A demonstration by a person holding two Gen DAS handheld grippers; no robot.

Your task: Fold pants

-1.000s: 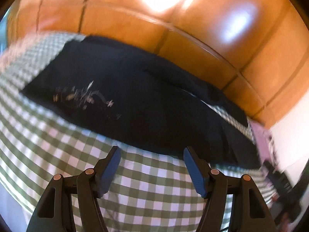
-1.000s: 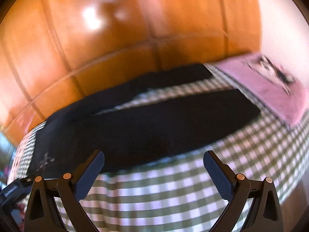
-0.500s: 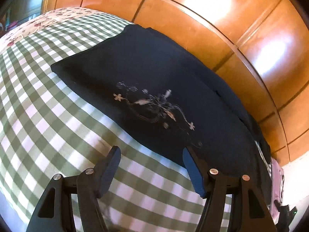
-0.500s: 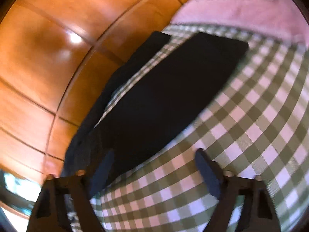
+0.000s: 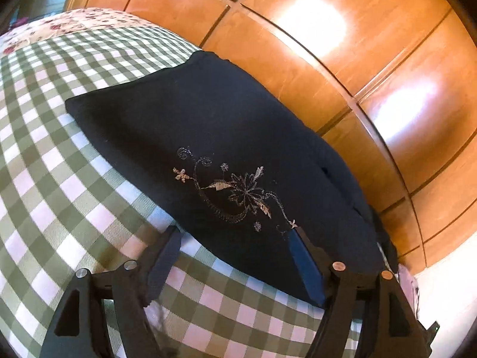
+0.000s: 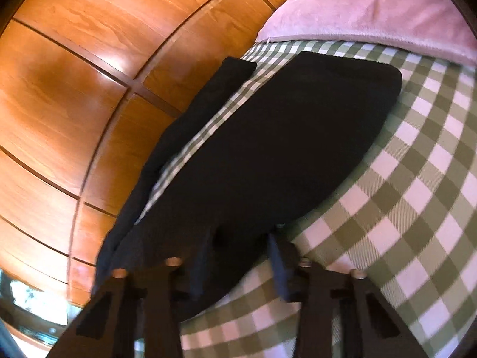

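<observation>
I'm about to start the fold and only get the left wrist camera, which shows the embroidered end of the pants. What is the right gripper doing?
Observer: The right gripper is closing, with the near edge of a pants leg between its jaws.
Operator: Are the two legs stacked?
Observer: No. The far leg lies apart, with a strip of checked cover showing between them.
Operator: What lies past the hems?
Observer: A pink pillow.

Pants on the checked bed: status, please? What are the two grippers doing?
Left gripper opening wide at the near edge of the pants. Right gripper closing over the near leg's edge, not yet pinched. Pants flat, unfolded. Nothing in the way.
</observation>
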